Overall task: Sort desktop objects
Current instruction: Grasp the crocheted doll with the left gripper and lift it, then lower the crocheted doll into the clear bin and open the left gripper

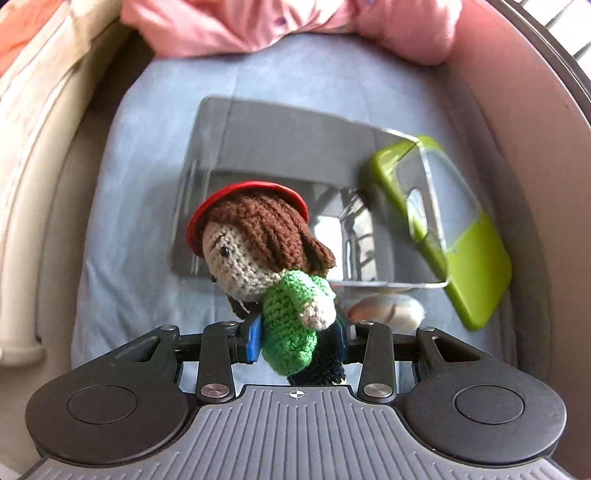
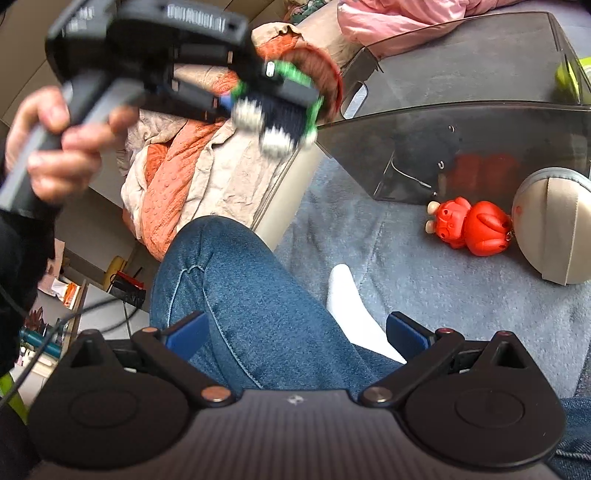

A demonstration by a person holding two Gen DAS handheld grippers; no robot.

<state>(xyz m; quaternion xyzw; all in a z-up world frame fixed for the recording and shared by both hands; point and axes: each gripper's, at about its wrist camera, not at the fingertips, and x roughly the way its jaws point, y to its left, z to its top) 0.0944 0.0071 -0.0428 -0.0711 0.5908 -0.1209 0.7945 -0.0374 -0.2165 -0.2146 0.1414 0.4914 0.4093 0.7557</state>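
Observation:
My left gripper (image 1: 297,341) is shut on a crocheted doll (image 1: 273,258) with brown hair, a red cap and a green jumper, gripping its body and holding it in the air above a smoky transparent bin (image 1: 266,147). From the right wrist view the same left gripper (image 2: 258,99) is blurred at the upper left, held by a hand (image 2: 55,147), with the doll (image 2: 284,118) dangling from it. My right gripper (image 2: 295,338) is open and holds nothing; a jeans-clad knee (image 2: 251,295) lies beyond its blue pads.
A green phone case (image 1: 454,229) leans against the bin's right side. A red toy pig (image 2: 469,227) and a beige round pouch (image 2: 554,229) lie on the blue blanket (image 2: 406,280) beside the bin (image 2: 461,147). Pink bedding (image 1: 280,26) sits behind; a white sock (image 2: 351,299) is near the knee.

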